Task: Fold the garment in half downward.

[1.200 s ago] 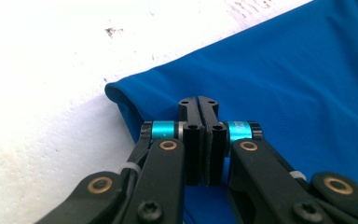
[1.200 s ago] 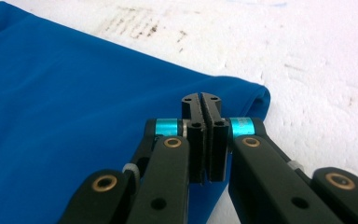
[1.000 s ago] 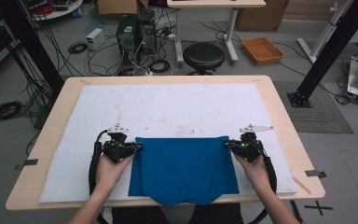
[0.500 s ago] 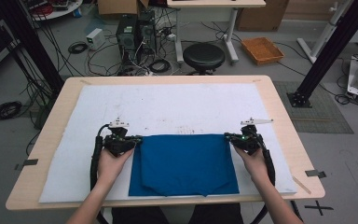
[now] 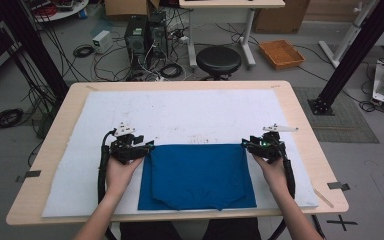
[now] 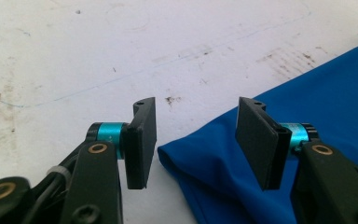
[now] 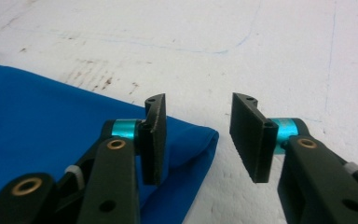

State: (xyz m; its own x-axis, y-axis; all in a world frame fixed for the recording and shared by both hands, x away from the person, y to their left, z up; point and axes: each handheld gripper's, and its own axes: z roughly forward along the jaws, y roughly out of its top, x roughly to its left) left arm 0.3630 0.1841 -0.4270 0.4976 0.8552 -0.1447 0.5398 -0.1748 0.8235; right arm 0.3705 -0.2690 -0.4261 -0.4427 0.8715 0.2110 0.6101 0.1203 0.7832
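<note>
A: So, jaws?
B: Both just opened. Left gripper (image 5: 147,146) and right gripper (image 5: 245,144) spread, gripping nothing, at the blue cloth's (image 5: 197,175) top corners.
A: Cloth?
B: Lower centre of frame, flat on white mat (image 5: 180,112).

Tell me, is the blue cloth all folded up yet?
Partly. The blue cloth already lies doubled on the white mat. The left gripper and right gripper have just been opening, letting its far corners go. Another fold probably remains.
</note>
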